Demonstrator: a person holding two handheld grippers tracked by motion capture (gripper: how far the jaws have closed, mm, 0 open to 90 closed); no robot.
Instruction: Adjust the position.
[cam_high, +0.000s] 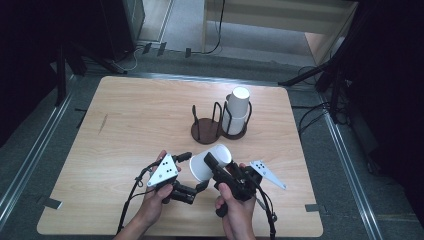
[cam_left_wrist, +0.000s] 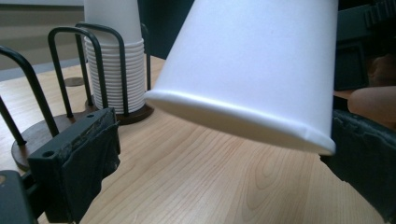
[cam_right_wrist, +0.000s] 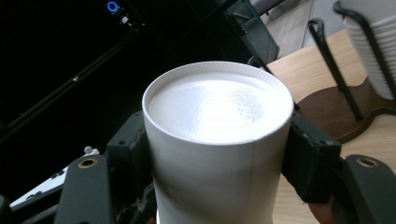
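Your right gripper (cam_high: 216, 161) was clenched on a white paper cup (cam_high: 210, 162), its two black jaws pressed against opposite sides of the cup near its closed bottom. In the right gripper view the cup (cam_right_wrist: 217, 140) pointed bottom-first at the camera, with a padded jaw tight on each side. The cup was lifted off the wooden table (cam_high: 130, 125) near its front edge, lying tilted with the rim toward your left hand.

Your left gripper (cam_high: 194, 171) was released: its jaws stood spread wide at the cup's rim end. In the left gripper view the cup's rolled rim (cam_left_wrist: 243, 119) hung above the wood between the two jaws, the left pad (cam_left_wrist: 86, 158) well clear of it and the right pad (cam_left_wrist: 366, 163) just beside the rim's lower corner; you could not tell whether that one touched.

Farther back on the table stood two dark wire cup holders (cam_high: 206, 125) on round wooden bases, side by side. The right one held a stack of white paper cups (cam_high: 237, 107), upside down, rising above the wire loops. In the left gripper view the stacked rims (cam_left_wrist: 114, 74) showed as fine ridges behind the wires.

Your left hand (cam_high: 155, 200) and right hand (cam_high: 235, 207) gripped the handles at the table's near edge.
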